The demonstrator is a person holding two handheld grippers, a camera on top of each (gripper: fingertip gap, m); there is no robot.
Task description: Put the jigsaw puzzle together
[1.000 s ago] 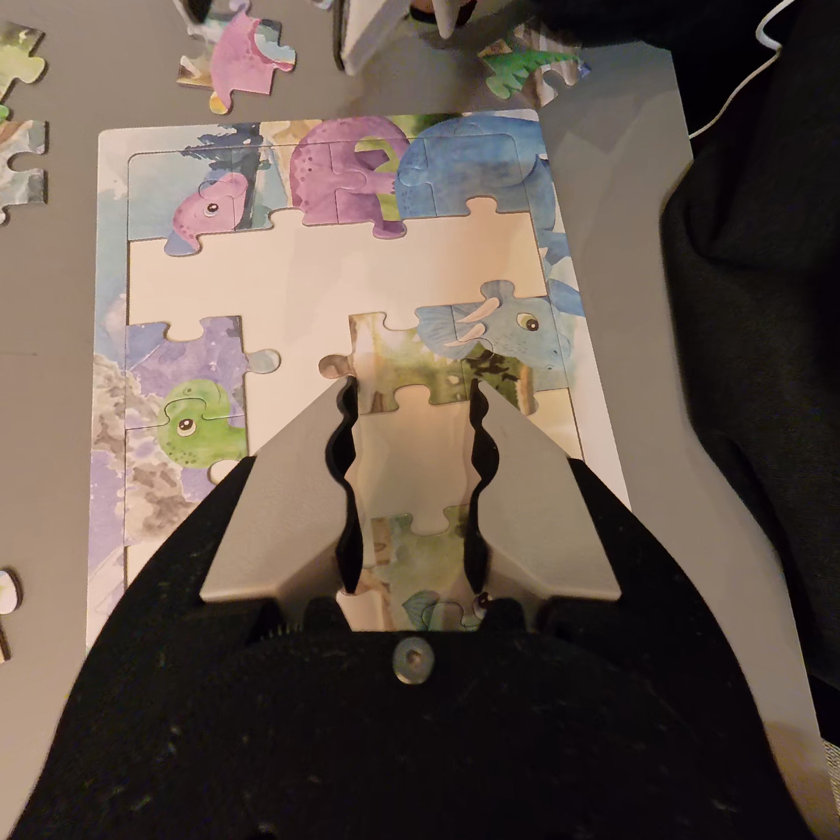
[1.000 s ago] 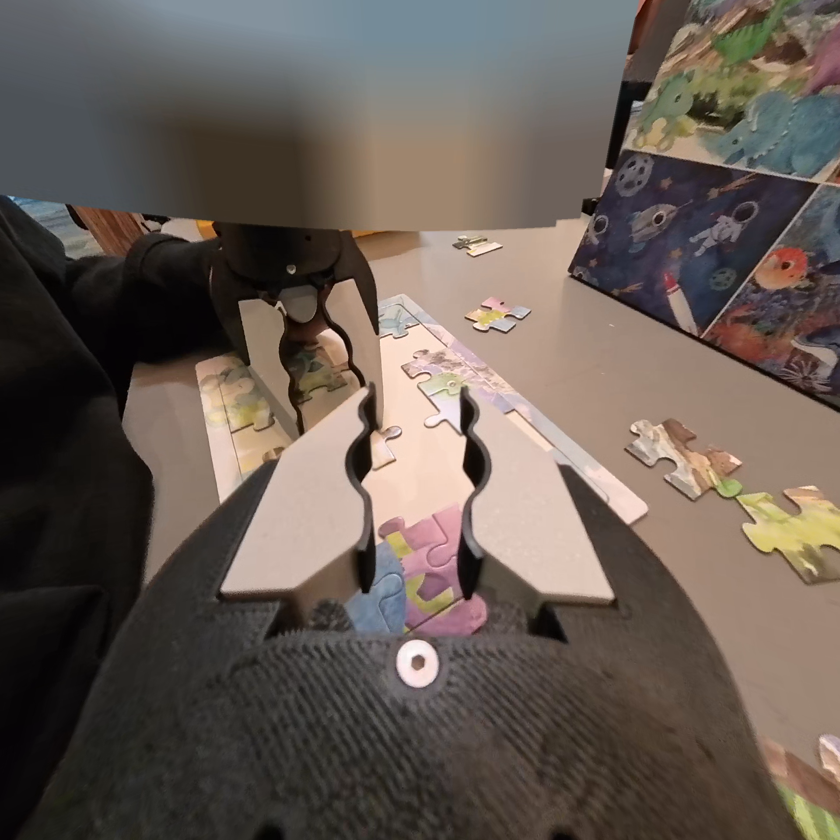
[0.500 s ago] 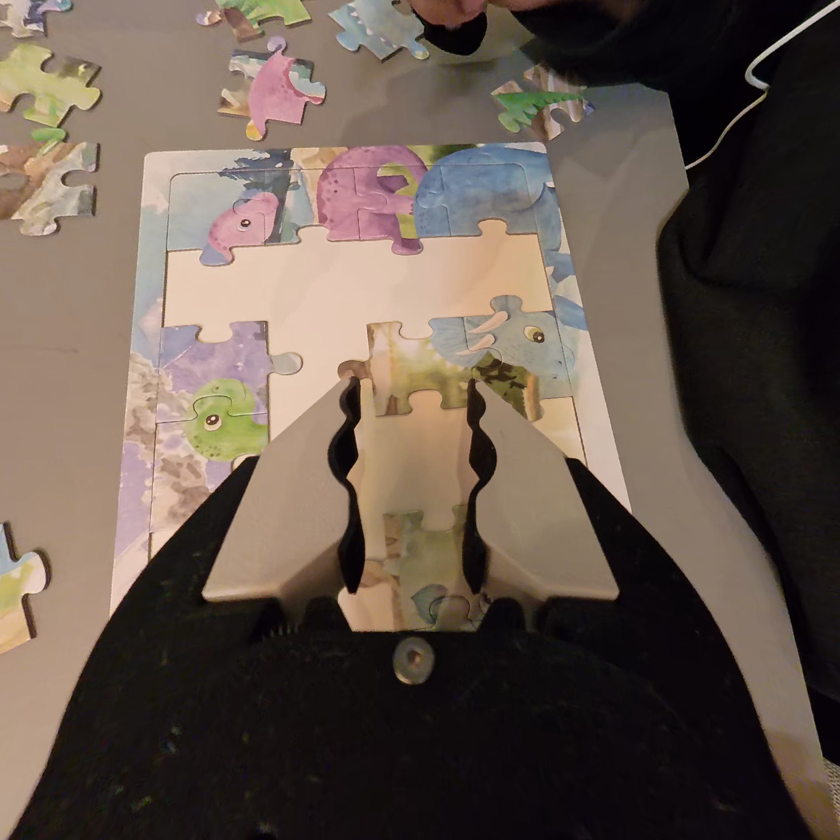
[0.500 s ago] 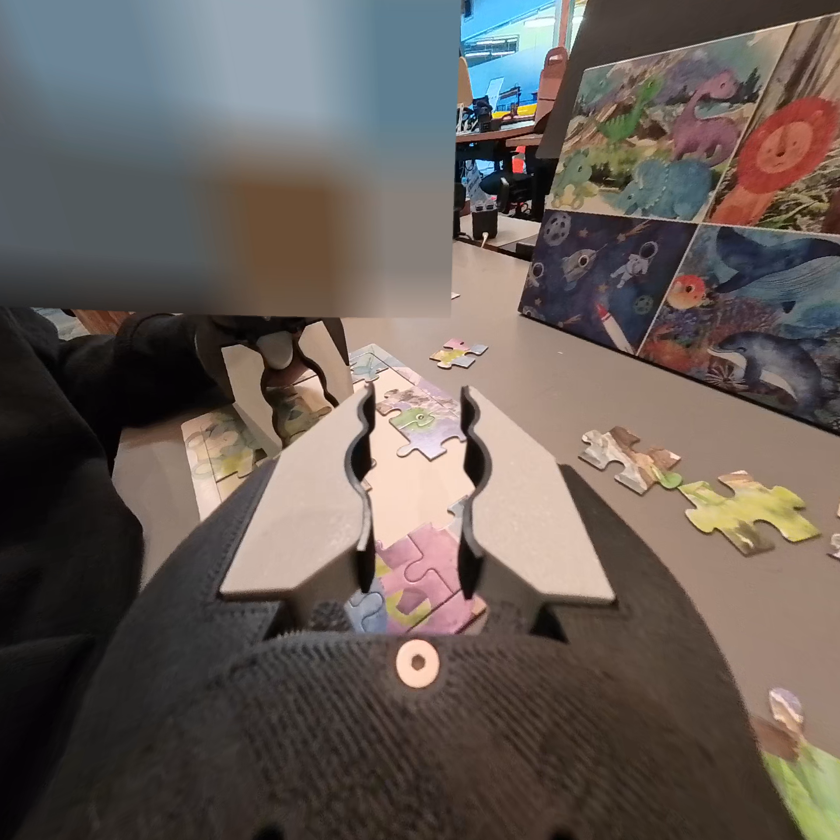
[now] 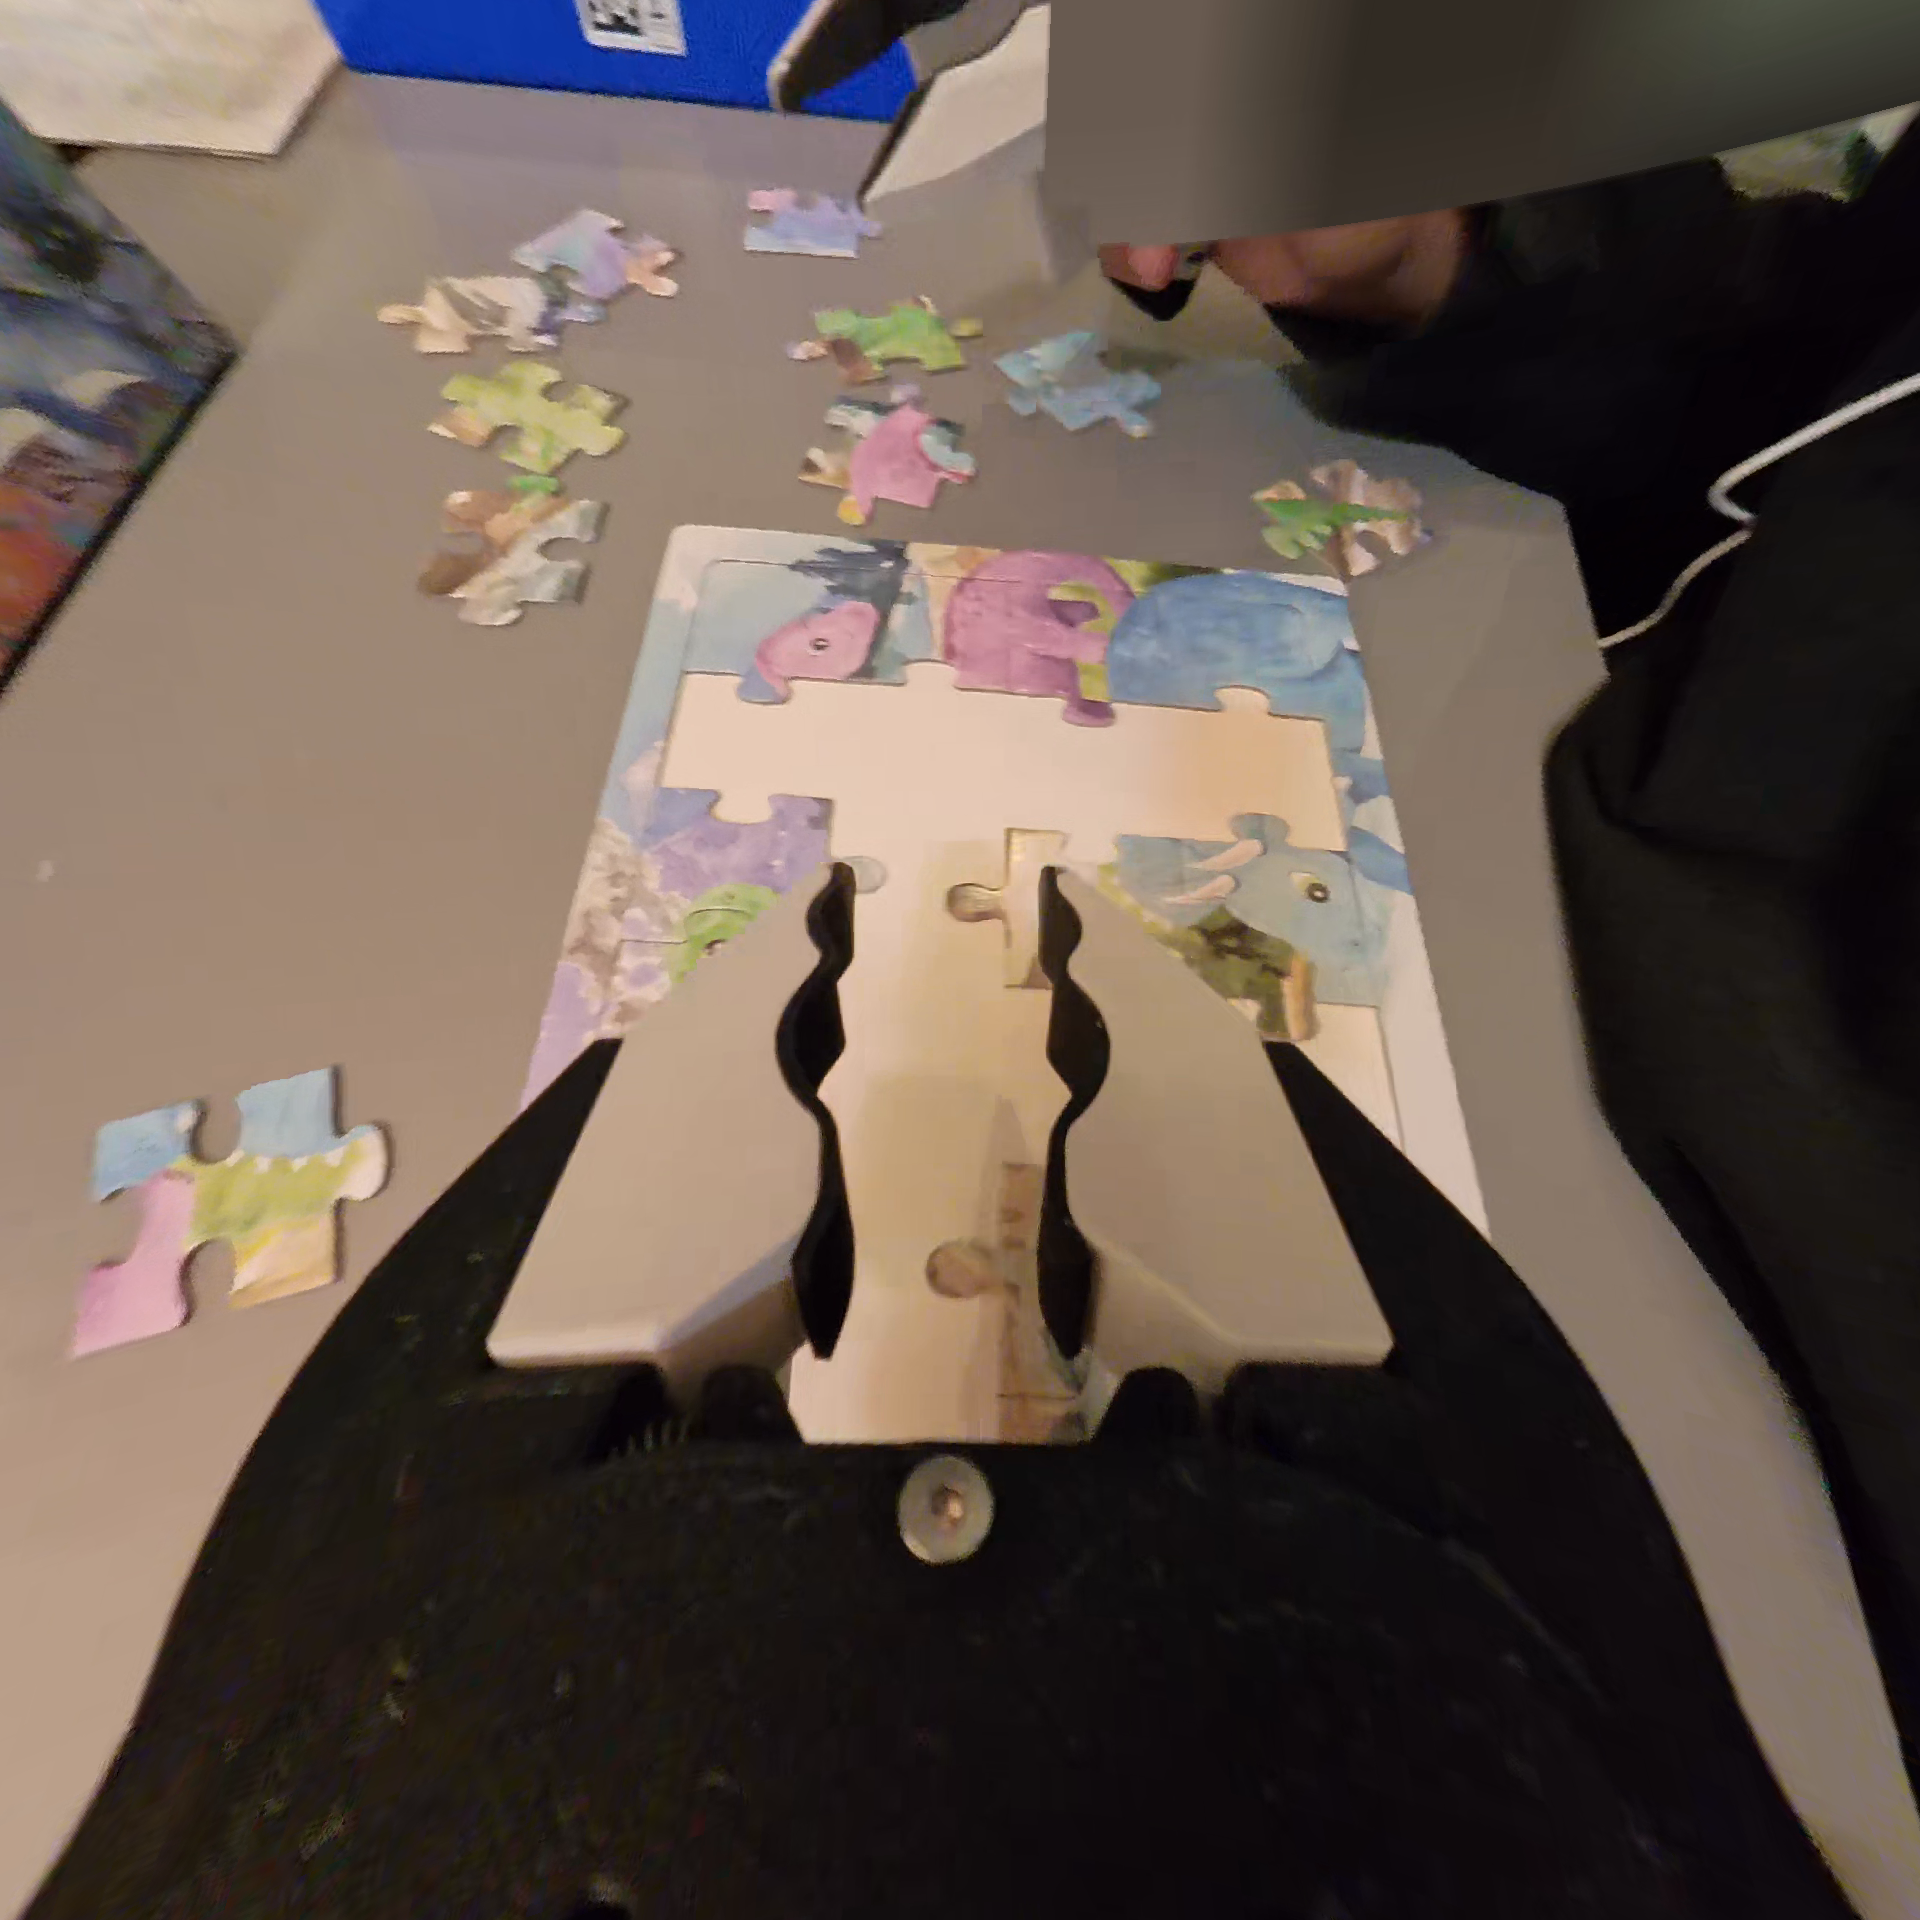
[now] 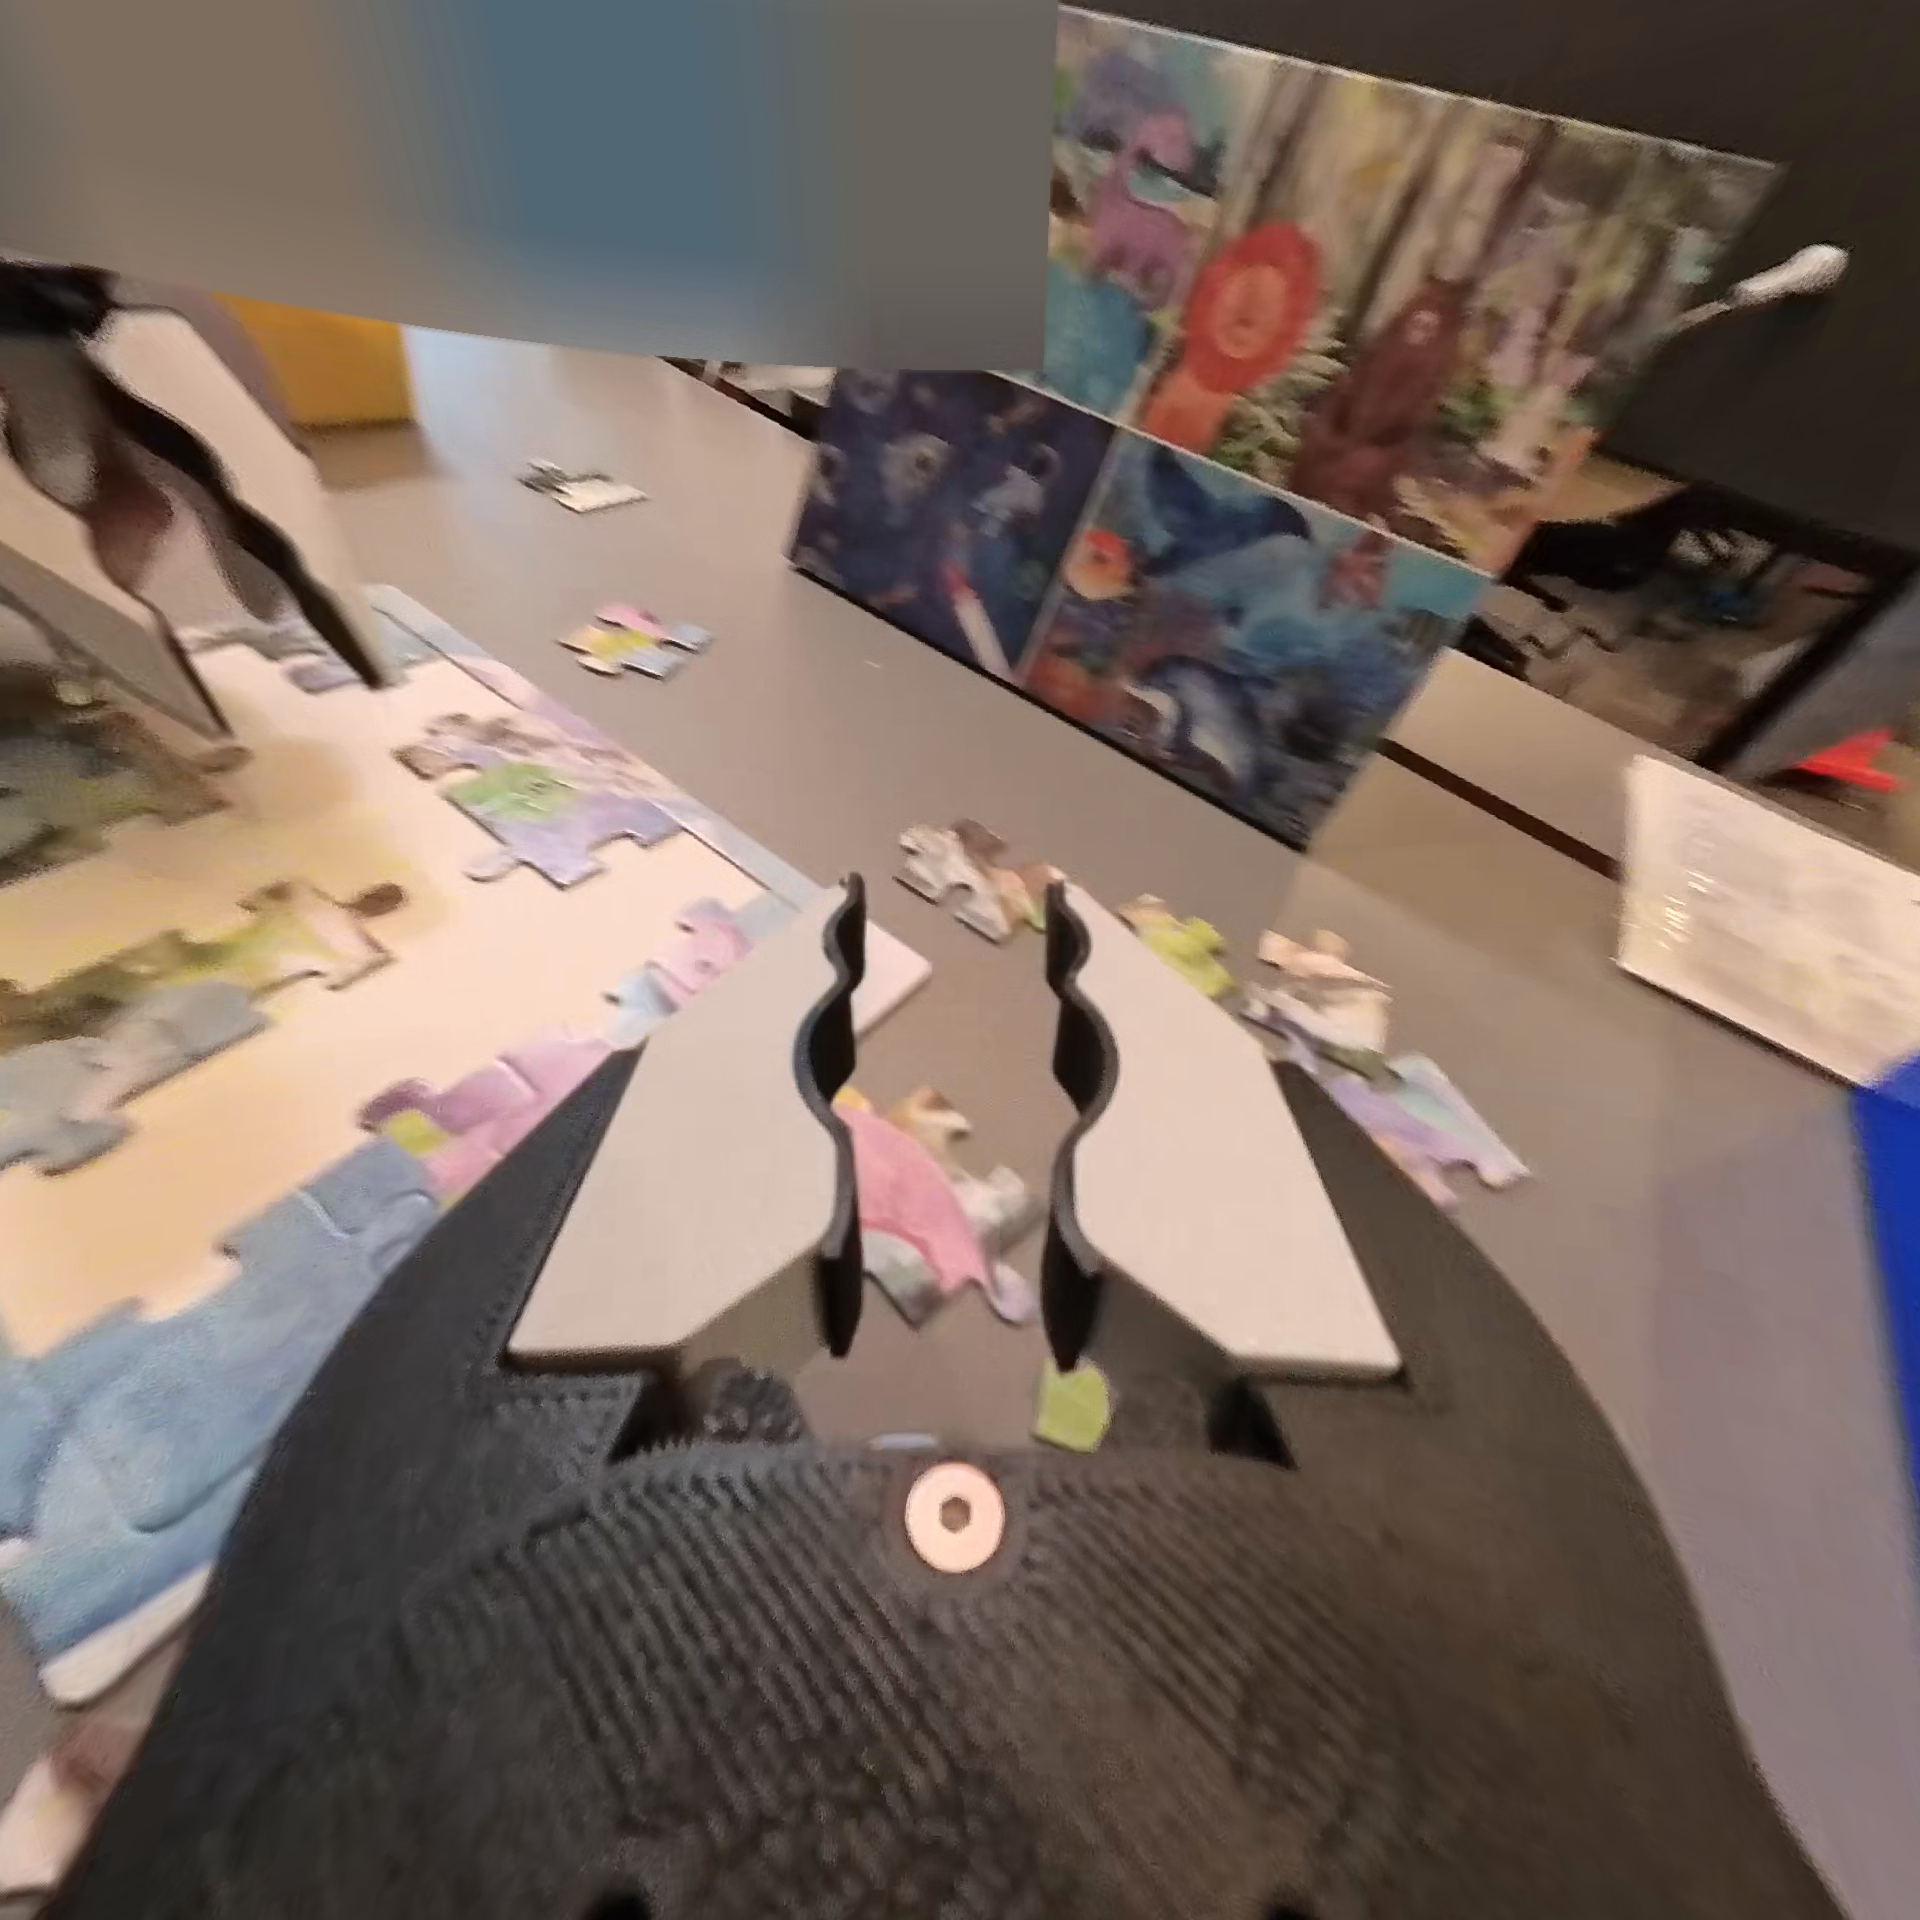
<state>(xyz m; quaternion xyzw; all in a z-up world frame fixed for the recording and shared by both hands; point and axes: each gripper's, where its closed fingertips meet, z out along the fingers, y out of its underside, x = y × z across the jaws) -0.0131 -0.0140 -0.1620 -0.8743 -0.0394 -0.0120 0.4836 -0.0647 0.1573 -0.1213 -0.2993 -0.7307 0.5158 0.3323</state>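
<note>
In the left wrist view, the left gripper [image 5: 940, 883] hangs over the near half of the puzzle tray [image 5: 1439, 1122], its jaws set apart with nothing between them. The tray lies flat on the grey desk [image 5: 312, 810] and is only partly filled. A row along its far edge shows a pink dinosaur, a purple one and a blue one [image 5: 1226, 644]. A purple-and-green group [image 5: 717, 883] sits at the left edge, and a blue horned dinosaur [image 5: 1268, 904] at the right. The middle of the tray is bare cream board. Loose pieces are scattered on the desk beyond the tray, among them a pink dinosaur piece [image 5: 894, 462], a green piece [image 5: 530, 410] and a pale blue piece [image 5: 1081, 384]. One pastel piece [image 5: 223, 1205] lies alone to the left of the gripper. A leafy green piece [image 5: 1340, 514] rests off the tray's far right corner.

The right wrist view is blurred by motion. The right gripper [image 6: 951, 894] is beyond the tray's edge, above loose pieces on the desk, its jaws likewise parted and empty. The pink dinosaur piece [image 6: 914, 1195] shows between them, lower down. This view alone shows a box with picture panels [image 6: 1195, 582] standing on the desk. The left gripper [image 6: 291, 644] appears far left over the tray [image 6: 894, 971]. A blue box [image 5: 499, 42] shows at the far desk edge in the left wrist view.
</note>
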